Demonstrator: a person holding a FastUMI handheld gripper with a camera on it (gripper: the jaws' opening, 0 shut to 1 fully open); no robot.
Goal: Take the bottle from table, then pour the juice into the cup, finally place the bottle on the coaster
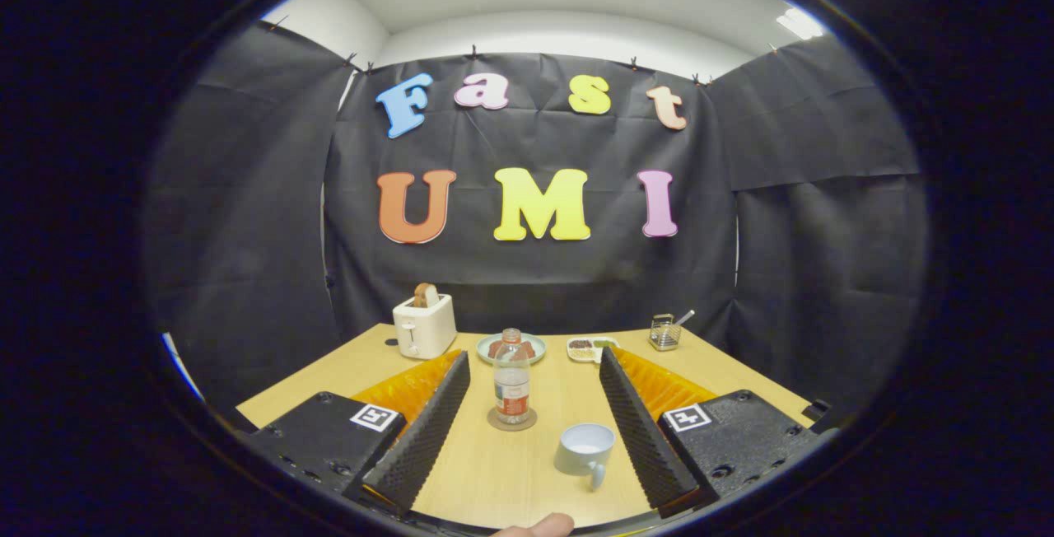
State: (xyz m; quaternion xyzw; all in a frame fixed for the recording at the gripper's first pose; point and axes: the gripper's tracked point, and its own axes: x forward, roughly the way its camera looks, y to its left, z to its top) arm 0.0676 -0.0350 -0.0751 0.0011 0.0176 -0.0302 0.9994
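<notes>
Your jaws [533, 422] stand spread wide, pinching nothing. The bottle [511, 377] stands upright on the coaster [511, 419], between the two fingers and apart from both. The cup [585, 451] sits nearer you, close to the right finger, handle toward you. Bare desk [502, 479] lies around both. Beyond stand a toaster [424, 324], a plate [511, 347] partly hidden behind the bottle, and a small tray [590, 347].
</notes>
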